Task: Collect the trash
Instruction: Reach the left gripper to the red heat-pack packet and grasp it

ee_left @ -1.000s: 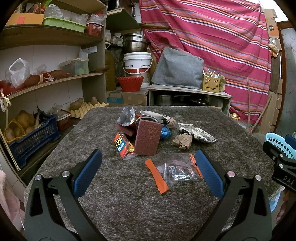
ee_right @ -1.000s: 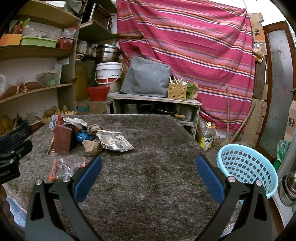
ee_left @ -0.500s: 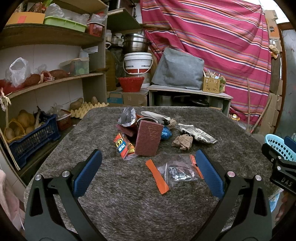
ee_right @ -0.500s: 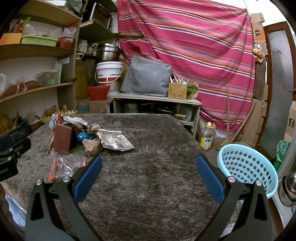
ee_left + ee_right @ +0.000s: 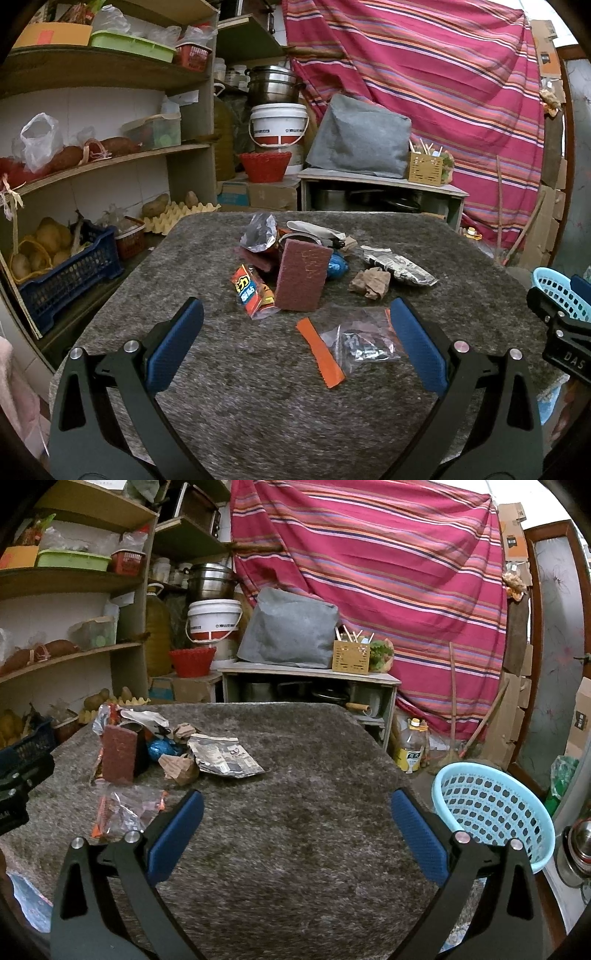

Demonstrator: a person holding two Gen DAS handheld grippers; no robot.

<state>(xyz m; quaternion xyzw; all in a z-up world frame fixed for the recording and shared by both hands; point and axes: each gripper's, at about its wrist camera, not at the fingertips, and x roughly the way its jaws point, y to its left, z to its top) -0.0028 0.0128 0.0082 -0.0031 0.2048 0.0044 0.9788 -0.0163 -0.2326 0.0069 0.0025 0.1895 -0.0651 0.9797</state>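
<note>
Trash lies in a pile on the grey shaggy table (image 5: 258, 398): a clear plastic bag with orange strips (image 5: 360, 345), a red snack wrapper (image 5: 251, 291), a maroon scouring pad (image 5: 303, 275) standing upright, a brown crumpled paper (image 5: 371, 282), a blue foil ball (image 5: 338, 266) and a silver printed packet (image 5: 397, 266). My left gripper (image 5: 295, 343) hovers open just before the clear bag, holding nothing. My right gripper (image 5: 295, 827) is open over bare table, right of the clear bag (image 5: 123, 812) and the silver packet (image 5: 223, 757). A light blue perforated basket (image 5: 491, 812) sits beyond the table's right edge.
Wooden shelves (image 5: 103, 162) with potatoes, a blue crate (image 5: 62, 280) and egg trays (image 5: 177, 216) line the left wall. Behind the table stand a low cabinet (image 5: 380, 192), a white bucket (image 5: 279, 129) and a red striped curtain (image 5: 424, 74). An oil bottle (image 5: 410, 751) stands on the floor.
Both grippers have barely shifted; the views are nearly the same, with the left gripper edging slightly toward the pile. Both stay open.
</note>
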